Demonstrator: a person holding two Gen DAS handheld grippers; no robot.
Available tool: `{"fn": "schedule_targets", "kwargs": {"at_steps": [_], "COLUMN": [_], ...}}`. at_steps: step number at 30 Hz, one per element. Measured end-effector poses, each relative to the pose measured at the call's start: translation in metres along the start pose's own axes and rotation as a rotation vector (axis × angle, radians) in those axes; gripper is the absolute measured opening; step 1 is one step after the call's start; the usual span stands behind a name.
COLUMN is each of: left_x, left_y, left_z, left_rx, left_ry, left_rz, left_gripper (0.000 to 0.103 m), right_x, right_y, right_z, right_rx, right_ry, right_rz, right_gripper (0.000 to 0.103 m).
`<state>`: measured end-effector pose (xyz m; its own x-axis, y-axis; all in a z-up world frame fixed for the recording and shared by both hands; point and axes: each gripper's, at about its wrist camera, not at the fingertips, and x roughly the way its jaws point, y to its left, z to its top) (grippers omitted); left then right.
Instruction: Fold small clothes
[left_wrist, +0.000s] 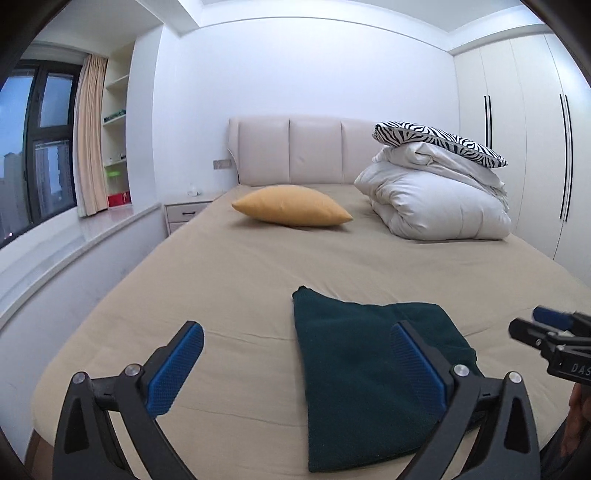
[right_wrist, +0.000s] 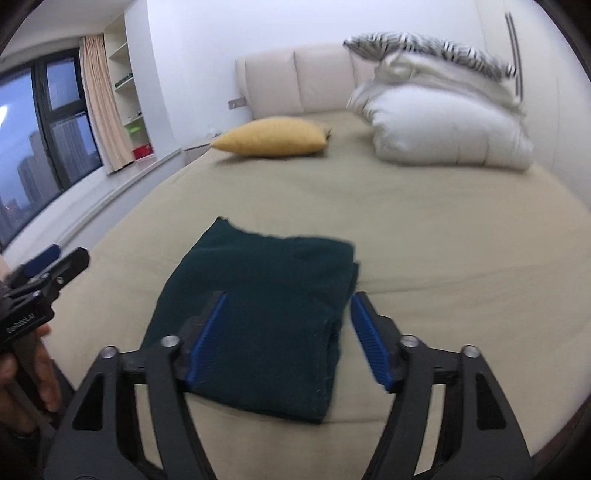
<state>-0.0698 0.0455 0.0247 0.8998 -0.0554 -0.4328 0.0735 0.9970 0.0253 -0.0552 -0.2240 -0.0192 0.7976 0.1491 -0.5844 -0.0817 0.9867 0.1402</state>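
A dark green garment (left_wrist: 362, 373) lies folded into a compact rectangle near the front edge of the beige bed (left_wrist: 229, 280). My left gripper (left_wrist: 299, 332) hovers above the bed with its blue pads wide apart and nothing between them; the garment sits below its right finger. In the right wrist view the same green garment (right_wrist: 266, 295) lies flat under my right gripper (right_wrist: 288, 299), which is open and lifted clear of the cloth. Each gripper shows at the edge of the other's view: the right gripper (left_wrist: 554, 328) and the left gripper (right_wrist: 48, 266), with a hand below it.
A yellow pillow (left_wrist: 291, 205) lies mid-bed toward the padded headboard (left_wrist: 295, 151). A folded white duvet (left_wrist: 436, 199) with a zebra-print pillow (left_wrist: 436, 142) on top is at the back right. A wardrobe (left_wrist: 524, 147) lines the right wall; a window ledge (left_wrist: 74, 240) runs along the left.
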Motion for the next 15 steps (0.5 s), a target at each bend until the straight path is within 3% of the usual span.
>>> {"fn": "schedule_targets", "kwargs": {"at_steps": [1,3,5,7,10,15], "left_x": [-0.002,-0.009,-0.013,-0.012,-0.008,0.004], "left_y": [0.0,-0.001,-0.001,-0.004,-0.009,-0.006], "left_z": [0.002,0.006,0.007,0.008,0.003,-0.005], "left_rx": [0.001,-0.004,-0.006,0.004,0.027,-0.017], "left_ry": [-0.004,-0.019,-0.024,-0.003,0.046,0.145], "left_rz": [-0.005,-0.011,0.006,0.05,0.086,0.064], "left_gripper": [0.103,0.103,0.103,0.103,0.103,0.103], "right_x": [-0.01,-0.031,-0.051,-0.066,-0.078,-0.079], "right_y": [0.003,0.007,0.012,0.016,0.018,0.015], "right_z": [0.002,0.005,0.005,0.007,0.012,0.017], "right_rx": [-0.009,-0.013,0.001,0.004,0.015,0.037], "right_ry": [-0.037,-0.117,-0.218,-0.262,-0.264,-0.19], "right_rz": [-0.027,-0.063,-0.133,-0.167,-0.137,-0.129], "right_gripper": [0.082,0.103,0.103,0.103,0.103,0.103]}}
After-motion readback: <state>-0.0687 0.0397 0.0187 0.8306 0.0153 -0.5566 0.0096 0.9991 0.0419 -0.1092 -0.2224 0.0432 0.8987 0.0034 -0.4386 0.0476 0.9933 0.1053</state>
